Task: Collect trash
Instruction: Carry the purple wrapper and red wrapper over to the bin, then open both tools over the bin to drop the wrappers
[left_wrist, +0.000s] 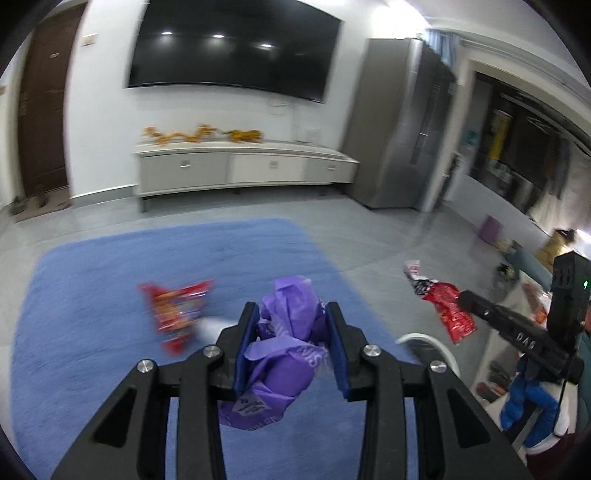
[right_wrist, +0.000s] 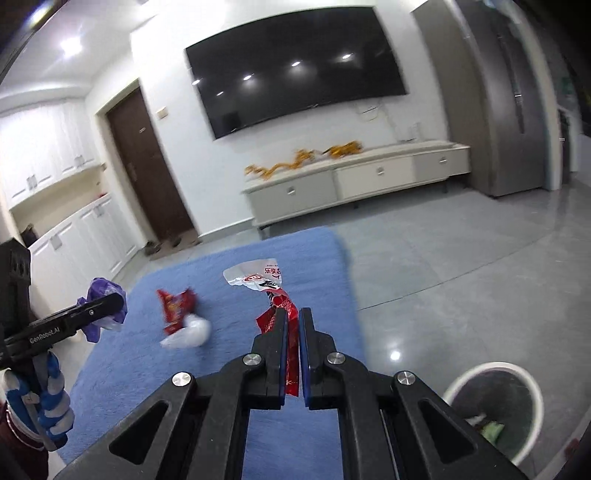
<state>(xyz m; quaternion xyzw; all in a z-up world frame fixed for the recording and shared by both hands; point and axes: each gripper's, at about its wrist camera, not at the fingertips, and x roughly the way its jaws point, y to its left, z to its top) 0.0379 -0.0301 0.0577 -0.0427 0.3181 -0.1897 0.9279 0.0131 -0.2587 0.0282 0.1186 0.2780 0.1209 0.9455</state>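
1. Over the blue rug (left_wrist: 110, 295), I have both grippers loaded. The left gripper (left_wrist: 291, 314) is clamped on a crumpled purple wrapper (left_wrist: 288, 332), pads pressing it from both sides.
2. The right gripper (right_wrist: 293, 314) is pinched nearly closed on a red wrapper (right_wrist: 280, 306), whose silver torn end flops out ahead at 11 o'clock of the jaws.
3. The bin (right_wrist: 532, 387), white-rimmed with a dark liner, sits on the grey floor at 4 o'clock in the right view; a few scraps already lie inside. In the left view only an arc of its rim (left_wrist: 424, 338) shows, at 3 o'clock beside the gripper.
4. On the rug, a red snack bag (right_wrist: 177, 306) and a white wad (right_wrist: 190, 334) touching it are not yet collected, at 10 o'clock of the right jaws.
5. I judge the step in hand is carrying both wrappers to the bin. To do it well, I would keep both grips firm, bring each gripper right above the liner before letting go, and release one at a time.
6. The long red wrapper dangles, so I would centre it well inside the rim; it could catch on the edge.
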